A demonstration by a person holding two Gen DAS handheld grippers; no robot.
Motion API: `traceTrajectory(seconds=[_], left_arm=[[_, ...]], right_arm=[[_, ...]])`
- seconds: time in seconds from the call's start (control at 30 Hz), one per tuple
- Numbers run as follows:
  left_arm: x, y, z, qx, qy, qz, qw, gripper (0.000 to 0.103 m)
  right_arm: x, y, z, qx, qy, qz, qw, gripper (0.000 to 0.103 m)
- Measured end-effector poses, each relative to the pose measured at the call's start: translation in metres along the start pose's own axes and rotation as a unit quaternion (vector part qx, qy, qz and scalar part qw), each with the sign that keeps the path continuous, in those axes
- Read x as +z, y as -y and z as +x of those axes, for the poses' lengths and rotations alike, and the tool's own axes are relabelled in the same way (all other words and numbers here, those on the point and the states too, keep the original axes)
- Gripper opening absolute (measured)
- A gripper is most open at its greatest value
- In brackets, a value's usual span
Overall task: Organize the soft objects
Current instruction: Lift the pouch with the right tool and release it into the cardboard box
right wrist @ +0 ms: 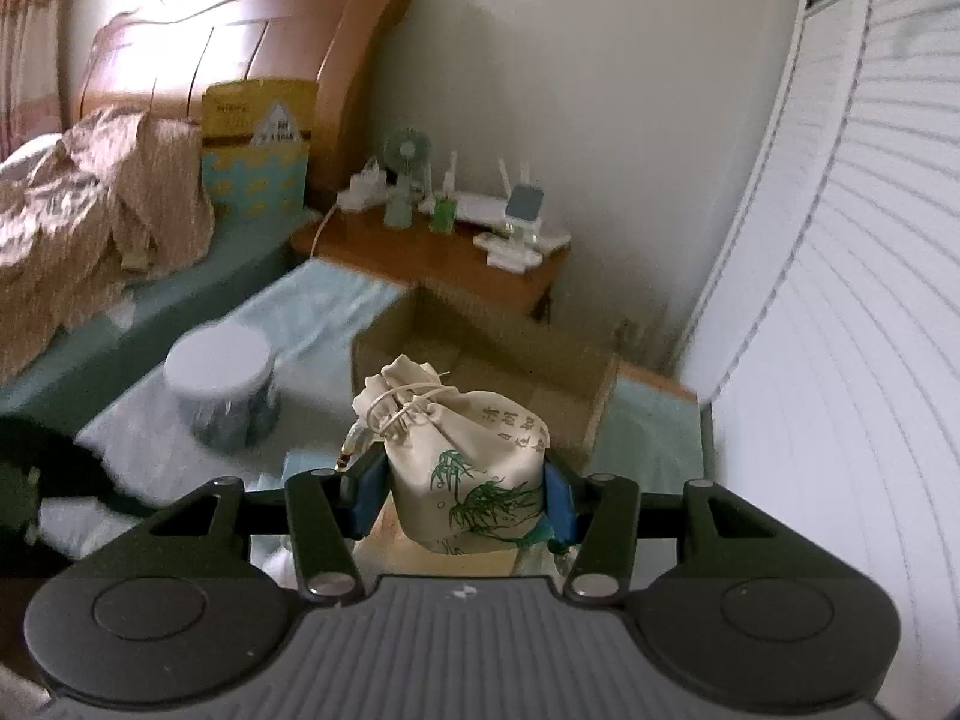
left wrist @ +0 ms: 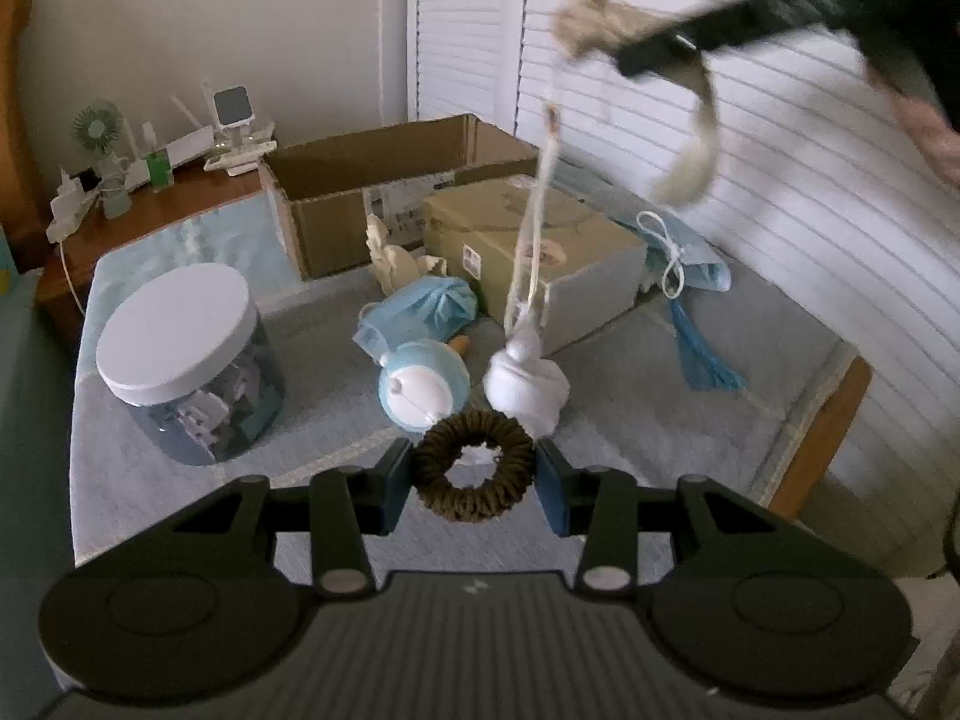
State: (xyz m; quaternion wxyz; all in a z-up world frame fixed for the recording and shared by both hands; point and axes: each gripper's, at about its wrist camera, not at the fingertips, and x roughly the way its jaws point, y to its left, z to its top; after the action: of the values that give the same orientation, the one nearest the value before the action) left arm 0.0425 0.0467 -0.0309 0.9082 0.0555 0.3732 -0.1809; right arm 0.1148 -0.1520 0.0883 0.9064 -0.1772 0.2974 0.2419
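My left gripper (left wrist: 475,480) is shut on a dark brown scrunchie (left wrist: 474,465), held above the grey-covered table (left wrist: 660,408). Just beyond it lie a blue and white round plush (left wrist: 423,387) and a white plush (left wrist: 527,385) with a cord. My right gripper (right wrist: 459,489) is shut on a cream drawstring pouch (right wrist: 468,468) with green bamboo print, held in the air over an open cardboard box (right wrist: 480,348). In the left wrist view the right gripper's finger (left wrist: 720,30) shows blurred at top right with the pouch (left wrist: 591,18).
A jar with a white lid (left wrist: 180,336) stands at the left. An open cardboard box (left wrist: 384,186) and a closed carton (left wrist: 540,252) stand behind. Blue face masks (left wrist: 420,312) and a blue tassel (left wrist: 702,354) lie on the table. A nightstand (right wrist: 432,252) holds small devices.
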Motion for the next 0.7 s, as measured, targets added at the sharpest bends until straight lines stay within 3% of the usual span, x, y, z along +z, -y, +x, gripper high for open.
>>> traceTrajectory(seconds=[0.4, 0.53, 0.7], left_arm=[[0.011, -0.027, -0.004, 0.027, 0.015, -0.047, 0.9984, 0.043], [0.013, -0.036, -0.001, 0.039, 0.011, -0.059, 0.9974, 0.043], [0.016, -0.041, 0.003, 0.05, 0.003, -0.063, 0.9968, 0.043]], right_arm=[[0.102, 0.032, 0.095, 0.047, 0.018, -0.014, 0.999, 0.058], [0.114, 0.042, 0.138, 0.062, -0.001, -0.005, 0.998, 0.058], [0.101, 0.054, 0.183, 0.057, -0.039, 0.003, 0.998, 0.058]])
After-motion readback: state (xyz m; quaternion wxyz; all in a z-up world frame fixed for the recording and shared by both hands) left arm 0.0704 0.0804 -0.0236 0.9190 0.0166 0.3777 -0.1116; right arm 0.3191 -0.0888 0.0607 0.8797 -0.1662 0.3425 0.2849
